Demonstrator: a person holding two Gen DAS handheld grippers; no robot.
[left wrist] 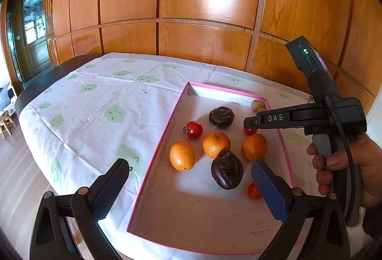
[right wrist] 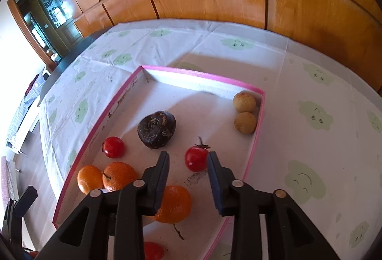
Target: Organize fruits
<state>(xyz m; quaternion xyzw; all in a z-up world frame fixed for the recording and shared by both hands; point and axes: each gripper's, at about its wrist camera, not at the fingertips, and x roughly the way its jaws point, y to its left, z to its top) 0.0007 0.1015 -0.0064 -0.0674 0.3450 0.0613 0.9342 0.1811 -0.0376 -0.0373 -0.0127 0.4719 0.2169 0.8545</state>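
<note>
A shallow pink-rimmed tray (left wrist: 157, 152) (right wrist: 198, 75) holds the fruit. Three oranges (left wrist: 182, 155) (left wrist: 216, 144) (left wrist: 254, 146) lie mid-tray with two dark round fruits (left wrist: 221, 117) (left wrist: 226, 169), red tomatoes (left wrist: 193, 129) (left wrist: 254, 190) and two pale round fruits (right wrist: 244, 101) (right wrist: 245, 122) in the far right corner. My left gripper (left wrist: 191, 173) is wide open and empty above the tray's near side. My right gripper (right wrist: 188, 157) (left wrist: 249, 122) is open and empty, hovering over a stemmed tomato (right wrist: 196, 158), with an orange (right wrist: 173, 204) beneath its left finger.
The tray sits on a table under a white cloth with green cloud prints (left wrist: 107, 102) (right wrist: 310, 117). A wooden panelled wall (left wrist: 191, 9) stands right behind the table. A dark door (left wrist: 31, 28) and the floor lie to the left.
</note>
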